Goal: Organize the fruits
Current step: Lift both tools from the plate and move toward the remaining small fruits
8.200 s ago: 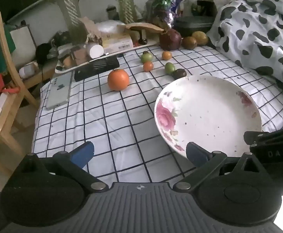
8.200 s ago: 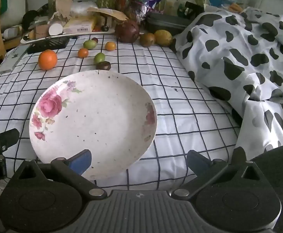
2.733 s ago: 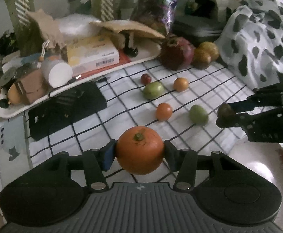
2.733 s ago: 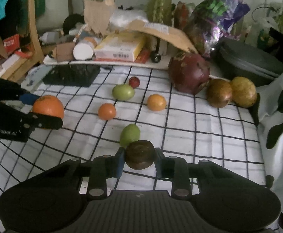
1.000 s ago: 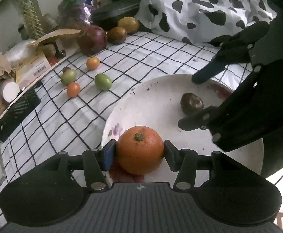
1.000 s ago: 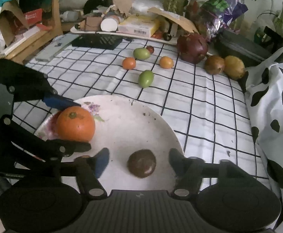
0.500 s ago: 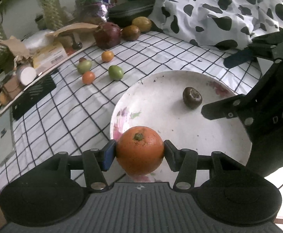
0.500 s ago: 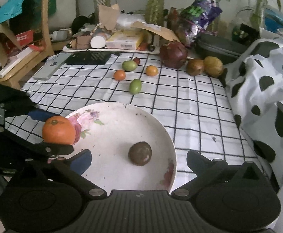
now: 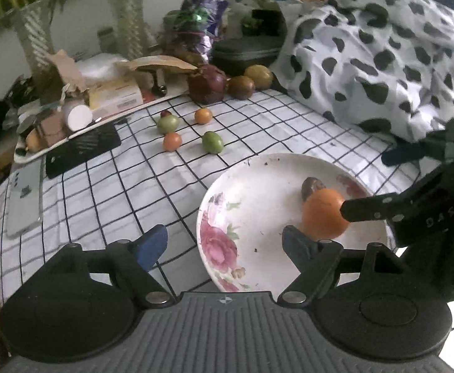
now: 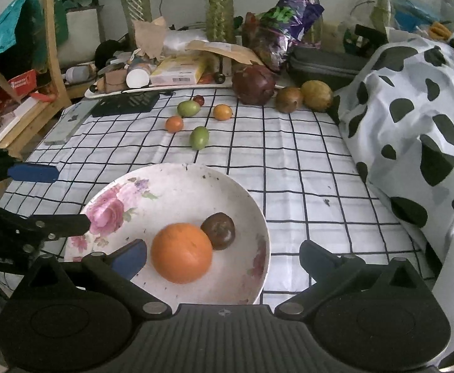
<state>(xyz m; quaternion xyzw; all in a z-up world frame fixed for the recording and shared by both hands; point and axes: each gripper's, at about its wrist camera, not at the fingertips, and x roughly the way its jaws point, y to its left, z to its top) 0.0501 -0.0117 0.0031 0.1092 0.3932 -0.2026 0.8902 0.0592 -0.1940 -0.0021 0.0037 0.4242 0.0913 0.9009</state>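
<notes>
The white flowered plate [image 9: 245,217] [image 10: 177,192] lies on the checked cloth. In it the big orange [image 9: 323,219] [image 10: 181,252] rests against a dark brown fruit [image 9: 311,185] [image 10: 218,230]. My left gripper [image 9: 225,244] is open and empty at the plate's near left rim. My right gripper [image 10: 223,256] is open and empty over the plate's near edge. Several small fruits lie farther back: two green ones [image 10: 199,137] [image 10: 188,108] and two small orange ones [image 10: 174,123] [image 10: 222,112].
A dark red fruit [image 10: 253,85] and two brown-yellow fruits [image 10: 289,99] [image 10: 316,91] sit at the cloth's far edge. A cluttered tray [image 10: 152,77], a black case [image 10: 124,103] and a phone [image 10: 71,122] lie back left. A cow-print blanket [image 10: 413,118] fills the right.
My left gripper opened and let go of the orange, which now lies in the plate against the dark fruit. The left gripper drew back to the left.
</notes>
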